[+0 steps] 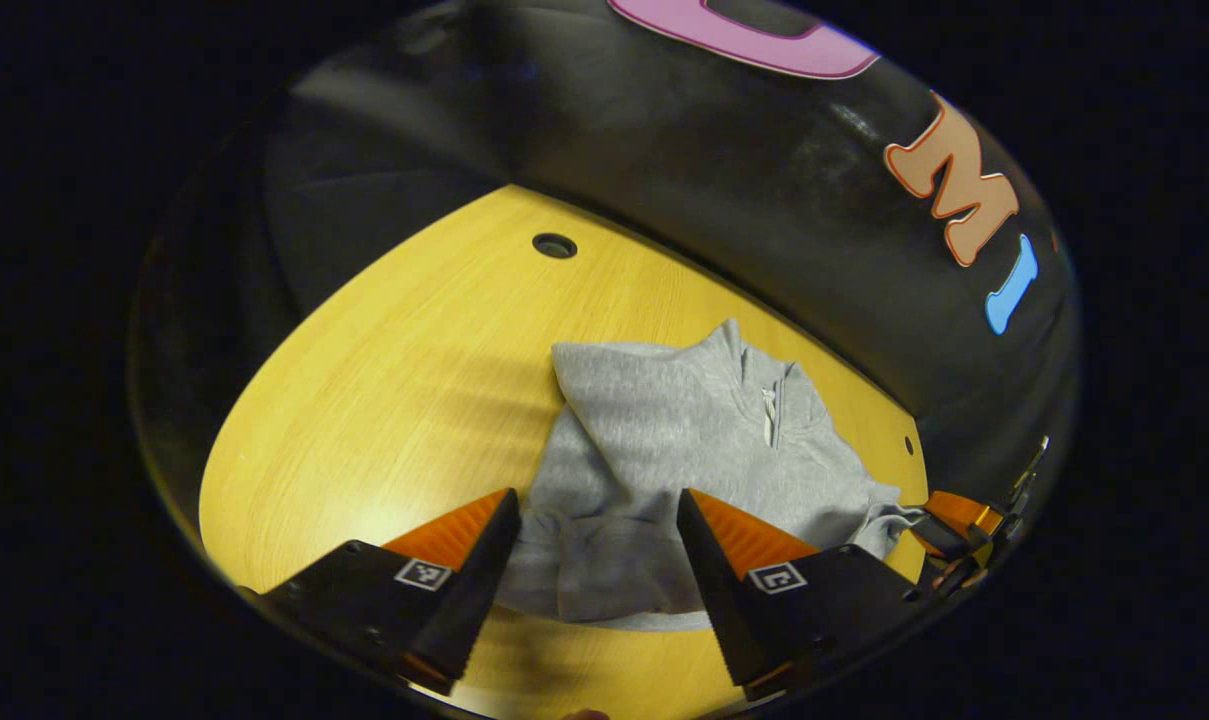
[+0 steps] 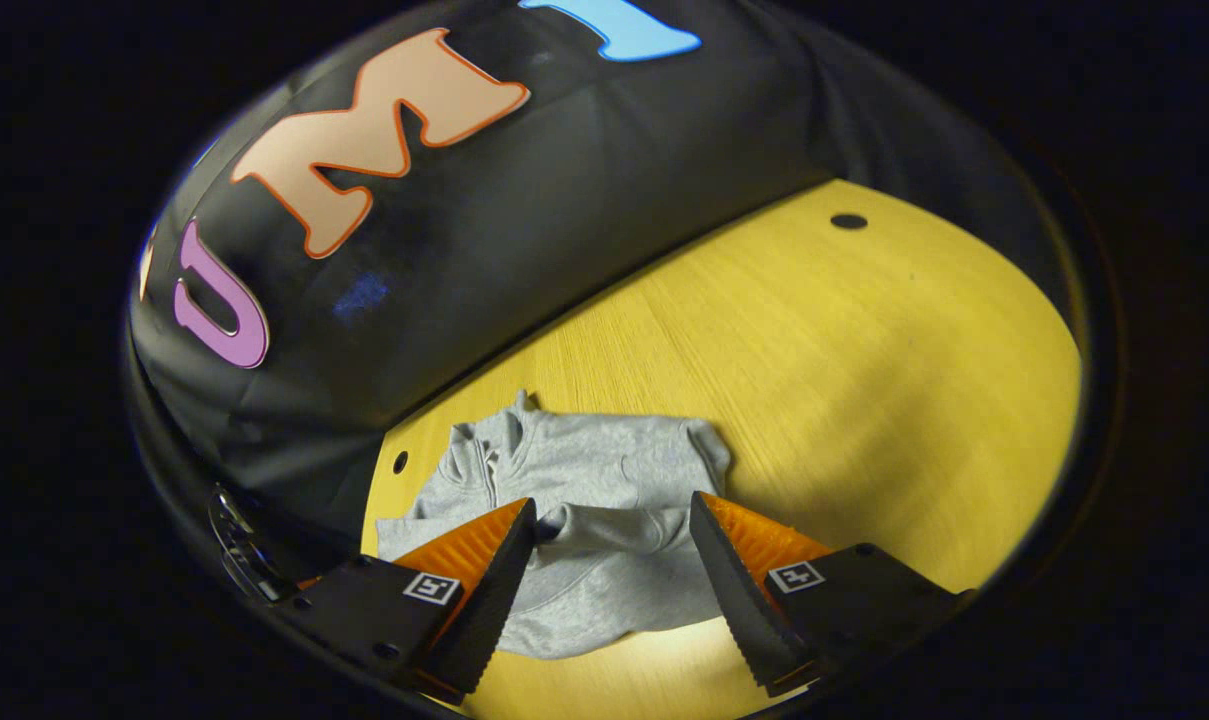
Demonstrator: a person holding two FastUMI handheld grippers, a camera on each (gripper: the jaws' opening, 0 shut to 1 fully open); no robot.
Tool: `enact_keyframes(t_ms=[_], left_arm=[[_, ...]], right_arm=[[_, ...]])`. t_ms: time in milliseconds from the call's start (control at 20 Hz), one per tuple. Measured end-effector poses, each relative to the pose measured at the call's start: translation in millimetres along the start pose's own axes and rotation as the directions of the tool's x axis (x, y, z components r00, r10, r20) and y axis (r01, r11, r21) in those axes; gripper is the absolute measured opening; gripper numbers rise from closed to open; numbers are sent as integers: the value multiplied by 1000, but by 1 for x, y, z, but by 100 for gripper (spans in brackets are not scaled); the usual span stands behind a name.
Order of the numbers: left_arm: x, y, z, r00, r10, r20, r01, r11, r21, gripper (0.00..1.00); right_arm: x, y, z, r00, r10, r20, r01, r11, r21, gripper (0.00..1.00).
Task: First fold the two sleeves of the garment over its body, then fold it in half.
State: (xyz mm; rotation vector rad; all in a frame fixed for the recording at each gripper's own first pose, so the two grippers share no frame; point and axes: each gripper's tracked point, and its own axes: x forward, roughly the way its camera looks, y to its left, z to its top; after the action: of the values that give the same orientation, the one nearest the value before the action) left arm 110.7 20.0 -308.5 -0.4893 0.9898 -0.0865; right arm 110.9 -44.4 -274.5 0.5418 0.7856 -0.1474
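Table (image 1: 384, 400): yellow wood-grain top, round edge, 1 big dark hole near the far side, 1 small hole close to the wall by the collar end of the sweater.
Wall (image 1: 724, 190): black cloth, runs along the table's far edge.
Sweater (image 1: 684, 430): grey, lies flat on the table near the wall edge, collar w/ short zip pointing at the wall. Both sleeves lie folded across the body; in right gripper view 1 sleeve (image 2: 619, 525) runs crosswise over the chest, cuff end by the left finger. Hem side nearest the cameras, some wrinkles.
Left gripper (image 1: 596, 560): fingers wide apart, nothing between them, hovering over the hem part of the sweater; can't tell if tips touch the cloth.
Right gripper (image 2: 614, 565): fingers wide apart, nothing clamped, above the lower body of the sweater, folded sleeve seen in the gap. In left gripper view it shows at the far right, beside the sweater's edge.
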Motion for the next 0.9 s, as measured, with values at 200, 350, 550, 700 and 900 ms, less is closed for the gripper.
enact_keyframes(t_ms=[200,350,550,700,900], left_arm=[[-23,-9,48,979,37,201,-65,989,130,96],[-56,-25,78,940,43,338,-127,965,228,96],[-113,-51,117,819,17,573,-254,907,335,96],[-150,-74,127,740,-28,672,-311,872,379,95],[-180,-89,119,719,-48,693,-286,889,359,96]], right_arm=[[-27,14,30,989,20,145,-1,992,-128,96],[-54,26,48,964,48,260,9,977,-212,96],[-97,40,74,907,79,414,69,941,-331,95],[-130,53,89,851,120,511,97,921,-377,96],[-156,70,98,799,190,571,117,882,-457,96]])
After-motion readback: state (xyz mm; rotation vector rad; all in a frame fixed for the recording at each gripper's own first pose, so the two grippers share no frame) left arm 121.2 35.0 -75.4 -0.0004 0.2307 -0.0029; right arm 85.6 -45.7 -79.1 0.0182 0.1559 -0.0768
